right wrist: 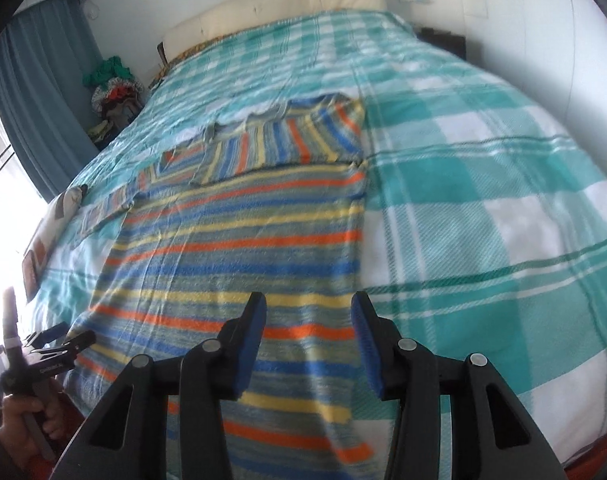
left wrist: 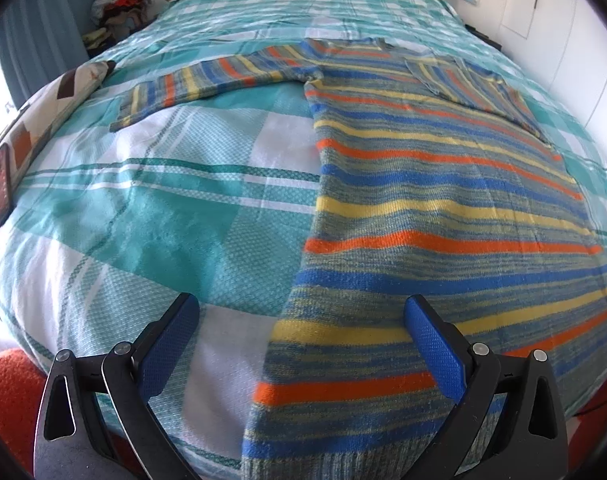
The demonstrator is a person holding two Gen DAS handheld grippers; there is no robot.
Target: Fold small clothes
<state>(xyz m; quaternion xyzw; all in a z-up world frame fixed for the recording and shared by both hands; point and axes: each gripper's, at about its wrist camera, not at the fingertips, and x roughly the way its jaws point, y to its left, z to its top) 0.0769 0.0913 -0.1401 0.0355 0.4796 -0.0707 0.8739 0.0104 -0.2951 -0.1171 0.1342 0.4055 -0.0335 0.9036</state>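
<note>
A striped sweater (left wrist: 443, 208) is lying flat on a bed covered with a teal and white checked bedspread (left wrist: 143, 208). The knit is showing bands of orange, blue and yellow over a mottled green-grey ground. Its right sleeve (right wrist: 287, 140) is lying folded in across the chest, so its stripes are running crosswise to those of the body. The other sleeve (left wrist: 199, 80) is stretching straight out to the side over the bedspread. The hem end is hanging nearest the cameras, over the bed's near edge.

The left gripper (left wrist: 303, 344) is hovering over the sweater's left edge near the hem, its blue-padded jaws standing wide apart and holding nothing. The right gripper (right wrist: 309, 340) is hanging above the sweater's right edge, its jaws partly parted with only the cloth beneath them showing in the gap; the pads are not pressing on anything. In the right wrist view, a hand (right wrist: 27, 420) is gripping the handle of the left gripper at the lower left.

No container is standing on the bed. A heap of clothes (left wrist: 119, 4) is sitting beside the bed's far corner, in front of a blue curtain (right wrist: 43, 92). A patterned pillow (left wrist: 43, 120) is lying along the bed's left edge, and a cream headboard (right wrist: 279, 4) is standing at the far end.
</note>
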